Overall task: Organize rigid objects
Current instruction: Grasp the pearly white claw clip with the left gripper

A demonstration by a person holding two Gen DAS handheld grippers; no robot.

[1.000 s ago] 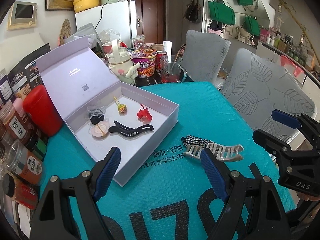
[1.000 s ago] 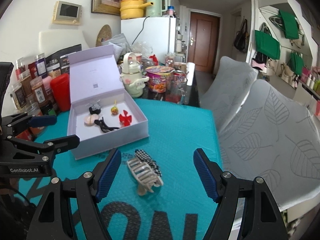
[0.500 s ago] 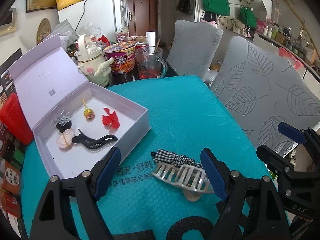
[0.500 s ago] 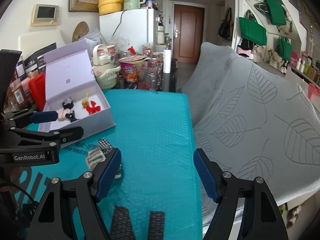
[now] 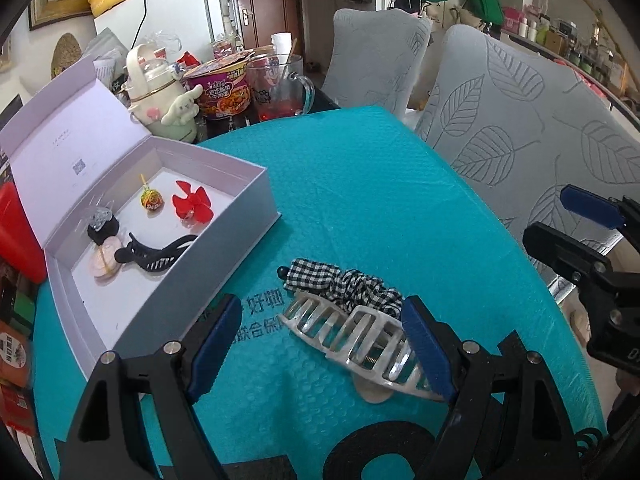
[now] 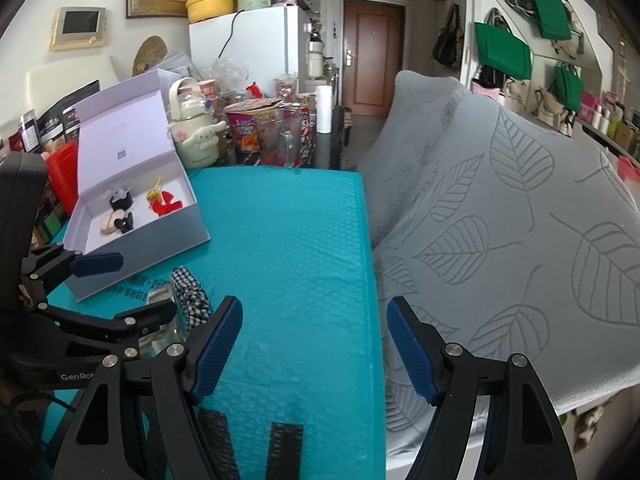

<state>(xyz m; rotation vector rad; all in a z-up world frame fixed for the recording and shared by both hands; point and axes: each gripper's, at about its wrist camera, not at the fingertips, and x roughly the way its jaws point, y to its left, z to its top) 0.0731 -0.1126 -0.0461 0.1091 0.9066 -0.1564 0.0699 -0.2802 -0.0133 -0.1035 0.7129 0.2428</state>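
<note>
A clear plastic hair claw lies on the teal mat, a black-and-white checked scrunchie clip touching its far side. My left gripper hangs open right over the claw, which lies between the blue pads without contact. The open lavender box to the left holds a black claw clip, a red flower clip, a lollipop and small round pieces. My right gripper stands open over the mat's right edge with nothing between its fingers; the checked clip lies to its left, by the box.
Beyond the mat stand a cream kettle, a noodle cup and a glass mug. Red container and jars crowd the left edge. Leaf-patterned grey chair backs rise along the mat's right side.
Both grippers moved down and forward. The left one came in over the clear claw, which now lies between its pads. The right one swung right, toward the mat's edge and the chair.
</note>
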